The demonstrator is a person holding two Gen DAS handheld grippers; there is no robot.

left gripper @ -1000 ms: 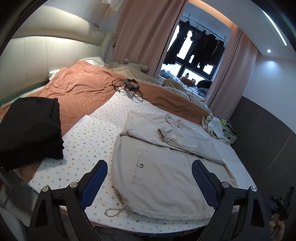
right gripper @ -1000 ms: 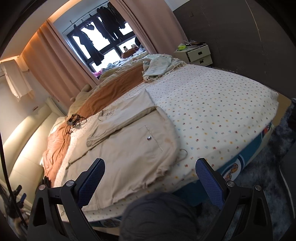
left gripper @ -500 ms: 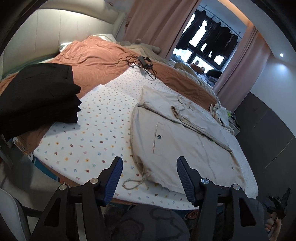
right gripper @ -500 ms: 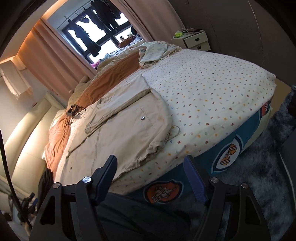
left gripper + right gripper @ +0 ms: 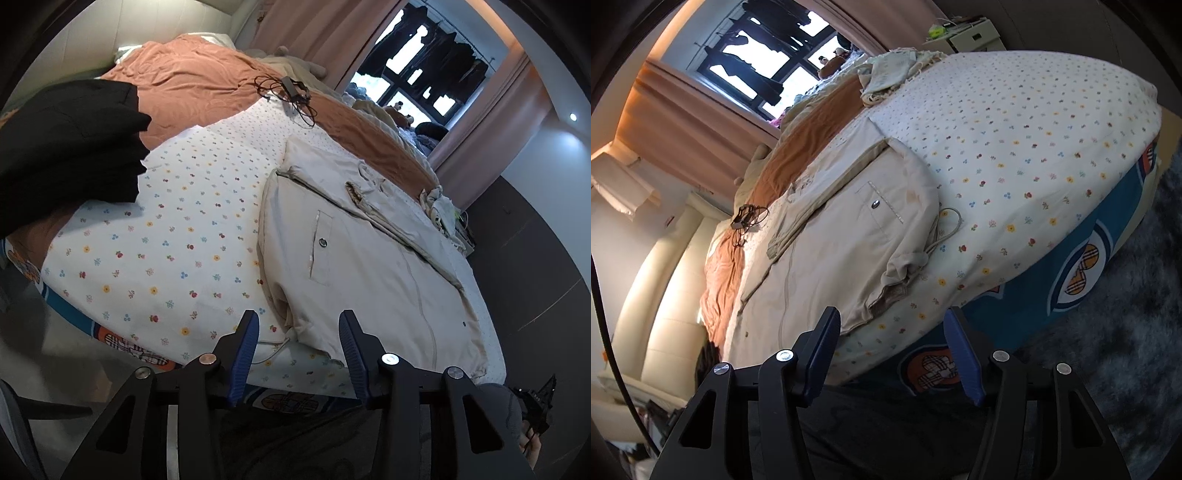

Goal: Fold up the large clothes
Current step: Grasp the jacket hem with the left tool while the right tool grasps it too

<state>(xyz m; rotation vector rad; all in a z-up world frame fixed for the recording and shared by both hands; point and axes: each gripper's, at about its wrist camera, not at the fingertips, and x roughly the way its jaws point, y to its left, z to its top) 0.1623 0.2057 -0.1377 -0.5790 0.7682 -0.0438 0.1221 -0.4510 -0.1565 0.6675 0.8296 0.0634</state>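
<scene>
1. Left claw [image 5: 297, 336]: blue pads parted, nothing pinched. Jaws have just been closing. It hangs over the bed's near edge, with the hem corner of the beige jacket seen in the gap.
2. Right claw [image 5: 892, 338]: also parted, gripping nothing, jaws just been closing too. Between the pads I see the bed edge and the jacket's other hem corner just above.
3. Large beige cotton jacket [image 5: 369, 258]: lies flat on the white flower-print sheet [image 5: 177, 229], hem towards me, sleeves folded across the chest, snap pocket facing up. Its white drawcord [image 5: 947, 229] loops out onto the sheet.
4. Bed side below the sheet: teal cover with round checked emblems [image 5: 1082, 269]; dark shaggy rug [image 5: 1137, 332] on the floor beside it.
5. Folded black garment stack [image 5: 66, 147]: left of the jacket, well apart.
6. Farther back: rust-orange blanket [image 5: 192, 85], black tangled cable [image 5: 291, 92] on it.
7. Farthest: pink curtains [image 5: 690, 122], window with dark clothes hanging [image 5: 436, 70].
</scene>
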